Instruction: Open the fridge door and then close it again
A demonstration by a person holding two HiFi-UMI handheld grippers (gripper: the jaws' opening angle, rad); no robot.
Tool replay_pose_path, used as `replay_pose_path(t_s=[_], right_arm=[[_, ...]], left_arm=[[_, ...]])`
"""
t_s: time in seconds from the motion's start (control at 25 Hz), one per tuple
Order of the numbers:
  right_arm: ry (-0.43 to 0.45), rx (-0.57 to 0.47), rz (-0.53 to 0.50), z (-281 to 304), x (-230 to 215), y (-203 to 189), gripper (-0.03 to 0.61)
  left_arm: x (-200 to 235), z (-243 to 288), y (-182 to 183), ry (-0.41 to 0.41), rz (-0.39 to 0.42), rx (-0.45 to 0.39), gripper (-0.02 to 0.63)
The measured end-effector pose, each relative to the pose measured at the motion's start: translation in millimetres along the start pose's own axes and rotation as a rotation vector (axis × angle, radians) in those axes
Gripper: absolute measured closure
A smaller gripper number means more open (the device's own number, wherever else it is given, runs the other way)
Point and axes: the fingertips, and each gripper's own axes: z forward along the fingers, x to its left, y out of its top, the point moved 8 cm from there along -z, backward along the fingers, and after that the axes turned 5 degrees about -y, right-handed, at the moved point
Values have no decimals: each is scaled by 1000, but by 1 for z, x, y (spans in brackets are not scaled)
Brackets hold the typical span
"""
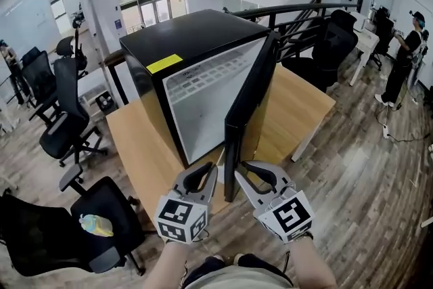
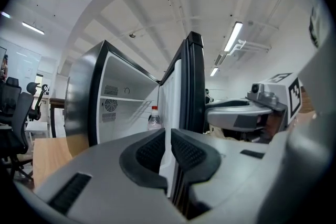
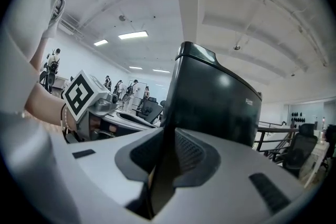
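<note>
Bottle (image 2: 154, 118) beside open fridge door (image 1: 247, 105)

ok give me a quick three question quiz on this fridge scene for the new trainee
1. True or false: the fridge door is fully shut.
2. What do the left tongs and the right tongs both clamp? A) a chair arm B) the free edge of the fridge door C) the table top
3. Fill in: in the left gripper view, a clear ___ with a red cap stands inside the fridge.

Key
1. False: it stands ajar, showing the white inside.
2. B
3. bottle
</note>
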Motion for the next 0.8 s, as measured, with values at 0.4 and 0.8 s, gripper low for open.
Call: replay_pose_path(t_s=[0.4, 0.8], right_arm=[[49, -73, -1, 57, 5, 16, 537], [124, -77, 11, 109, 8, 29, 549]], left_arm=[[32, -11, 0, 83, -12, -4, 578], [63, -23, 4, 167, -50, -38, 578]])
